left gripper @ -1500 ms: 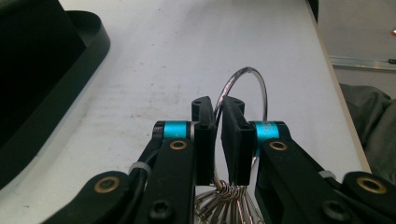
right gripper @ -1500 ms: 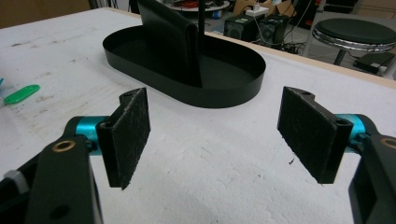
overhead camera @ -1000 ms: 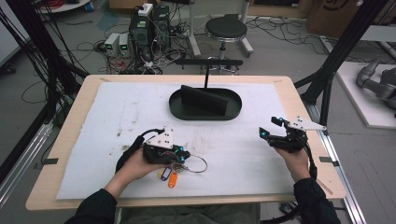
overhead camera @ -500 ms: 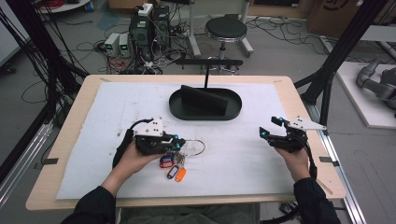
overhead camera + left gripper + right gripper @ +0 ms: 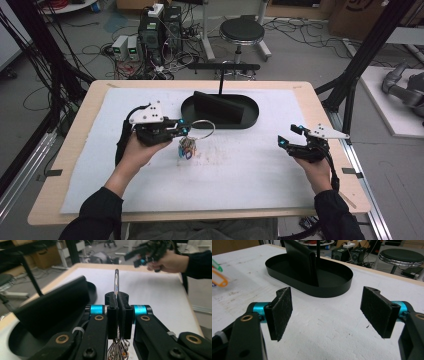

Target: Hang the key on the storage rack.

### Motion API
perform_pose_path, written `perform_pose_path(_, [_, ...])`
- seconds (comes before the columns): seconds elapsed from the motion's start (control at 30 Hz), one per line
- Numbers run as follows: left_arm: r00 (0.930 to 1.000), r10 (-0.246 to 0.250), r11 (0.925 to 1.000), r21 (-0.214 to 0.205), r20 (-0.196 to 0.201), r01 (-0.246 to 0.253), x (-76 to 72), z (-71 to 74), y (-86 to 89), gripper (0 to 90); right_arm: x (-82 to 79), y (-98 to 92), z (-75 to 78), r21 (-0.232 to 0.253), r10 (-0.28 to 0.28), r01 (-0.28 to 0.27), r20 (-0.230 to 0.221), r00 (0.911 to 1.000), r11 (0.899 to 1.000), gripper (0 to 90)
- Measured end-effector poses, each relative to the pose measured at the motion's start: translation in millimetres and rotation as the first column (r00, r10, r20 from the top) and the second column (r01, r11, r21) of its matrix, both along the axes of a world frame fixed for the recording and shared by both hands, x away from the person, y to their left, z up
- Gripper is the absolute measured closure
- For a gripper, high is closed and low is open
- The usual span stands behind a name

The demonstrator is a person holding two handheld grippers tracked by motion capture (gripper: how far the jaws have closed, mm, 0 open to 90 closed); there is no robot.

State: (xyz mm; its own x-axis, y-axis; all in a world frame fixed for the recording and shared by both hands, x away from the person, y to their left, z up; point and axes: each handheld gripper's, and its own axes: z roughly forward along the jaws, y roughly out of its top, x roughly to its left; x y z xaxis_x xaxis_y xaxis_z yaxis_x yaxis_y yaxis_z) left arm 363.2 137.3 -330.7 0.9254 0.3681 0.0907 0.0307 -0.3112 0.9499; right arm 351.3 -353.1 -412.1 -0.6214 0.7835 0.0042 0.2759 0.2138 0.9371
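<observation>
In the high view, the left gripper sits left of centre, its jaws pinched on a large metal key ring from which a cluster of coloured key tags hangs above the white mat, just below the black oval tray at upper centre, while the right gripper hovers at the right with jaws spread, holding nothing. In the left gripper view, the pads are pressed together on the key ring, which rises at centre frame, with the tray at the left. In the right gripper view, the jaws stand wide apart over the mat, the tray at upper centre and blurred key tags at the left edge.
</observation>
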Motion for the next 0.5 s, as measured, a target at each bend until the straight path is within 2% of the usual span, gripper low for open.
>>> perform_pose_path(0.03, [0.9999,0.008,1.0000,0.003,0.007,-0.008,2.4,3.3,0.2,86.8,0.0,0.2,0.0,0.001,0.000,0.000,0.000,1.0000,1.000,26.0])
perform_pose_path(0.23, [0.9978,0.062,0.9972,-0.044,0.025,-0.061,18.5,19.7,1.4,86.8,0.5,2.0,-0.8,-0.004,0.007,-0.007,-0.004,1.0000,1.000,26.2])
perform_pose_path(0.27, [0.9978,0.062,0.9972,-0.044,0.025,-0.061,18.5,19.7,1.4,86.8,0.5,2.0,-0.8,-0.004,0.007,-0.007,-0.004,1.0000,1.000,26.2])
perform_pose_path(0.37, [0.9938,0.104,0.9934,-0.052,0.039,-0.102,32.1,28.2,1.7,86.8,0.3,2.0,-0.6,-0.001,0.006,-0.006,-0.002,1.0000,1.000,26.2])
perform_pose_path(0.5, [0.9905,0.133,0.9899,-0.054,0.034,-0.131,43.4,32.0,1.6,86.8,0.4,0.8,-0.5,0.002,0.003,-0.003,-0.003,1.0000,1.000,26.2])
